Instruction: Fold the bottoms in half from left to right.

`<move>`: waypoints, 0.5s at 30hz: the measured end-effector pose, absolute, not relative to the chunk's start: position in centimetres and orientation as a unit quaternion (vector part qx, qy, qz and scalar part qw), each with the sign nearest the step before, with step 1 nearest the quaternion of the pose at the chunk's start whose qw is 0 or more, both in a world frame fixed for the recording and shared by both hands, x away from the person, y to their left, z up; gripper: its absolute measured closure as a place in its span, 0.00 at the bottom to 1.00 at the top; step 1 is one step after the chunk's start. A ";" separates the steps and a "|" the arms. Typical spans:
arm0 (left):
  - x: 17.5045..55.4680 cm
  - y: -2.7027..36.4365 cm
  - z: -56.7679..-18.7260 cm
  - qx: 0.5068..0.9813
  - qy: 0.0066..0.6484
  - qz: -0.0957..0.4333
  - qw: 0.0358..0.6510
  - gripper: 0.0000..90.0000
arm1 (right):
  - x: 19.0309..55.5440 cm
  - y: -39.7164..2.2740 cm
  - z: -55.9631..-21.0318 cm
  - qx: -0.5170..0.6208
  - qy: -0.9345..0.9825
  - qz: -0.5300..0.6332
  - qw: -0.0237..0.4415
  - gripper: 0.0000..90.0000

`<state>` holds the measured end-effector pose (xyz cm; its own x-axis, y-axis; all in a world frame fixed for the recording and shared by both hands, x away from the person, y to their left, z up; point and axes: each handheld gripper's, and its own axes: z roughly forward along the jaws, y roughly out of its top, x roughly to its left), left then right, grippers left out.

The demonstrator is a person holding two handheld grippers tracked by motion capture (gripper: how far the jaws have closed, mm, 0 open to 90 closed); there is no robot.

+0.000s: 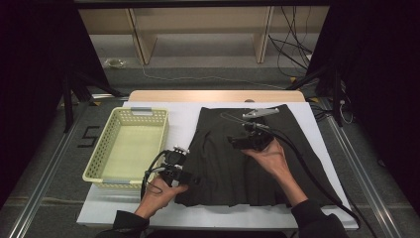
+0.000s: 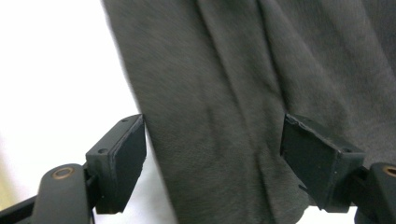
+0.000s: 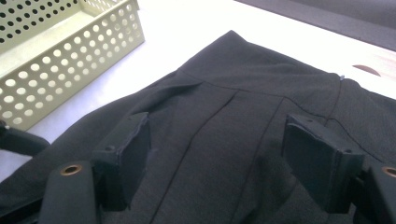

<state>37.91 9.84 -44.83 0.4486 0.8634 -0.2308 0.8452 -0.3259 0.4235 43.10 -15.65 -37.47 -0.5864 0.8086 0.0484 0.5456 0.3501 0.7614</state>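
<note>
A dark grey pleated skirt [image 1: 223,168] lies flat on the white table top [image 1: 148,210], waistband at the far side. My left gripper [image 1: 189,178] sits at the skirt's near left edge. In the left gripper view its jaws [image 2: 212,154] stand open, astride the cloth's edge [image 2: 224,93] without pressing it. My right gripper [image 1: 234,142] hovers over the middle of the skirt, pointing left. Its jaws [image 3: 217,154] are open above the pleats [image 3: 233,93] with nothing between them.
A pale yellow perforated basket [image 1: 99,153] stands empty on the table's left part, close to the left hand; its wall [image 3: 70,60] also shows in the right gripper view. Cables trail from both grippers toward the near edge. Wooden shelving stands beyond the table.
</note>
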 end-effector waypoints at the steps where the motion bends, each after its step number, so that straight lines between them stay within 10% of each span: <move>1: 38.0 9.7 -45.1 0.812 0.529 0.012 0.246 0.25 | 43.1 -15.6 -37.5 0.422 0.803 0.384 0.170 0.28; 7: 38.3 9.8 -46.1 0.809 0.536 -0.012 0.239 0.30 | 43.3 -15.5 -37.6 0.424 0.802 0.385 0.170 0.28; 15: 38.9 10.5 -46.8 0.802 0.541 -0.022 0.253 0.65 | 43.7 -15.6 -37.7 0.428 0.800 0.386 0.168 0.28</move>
<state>38.87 10.55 -46.81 0.4128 0.8569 -0.3089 0.8791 -0.2859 0.3814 43.69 -15.59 -37.65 -0.5781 0.8136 0.0623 0.5545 0.3358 0.7614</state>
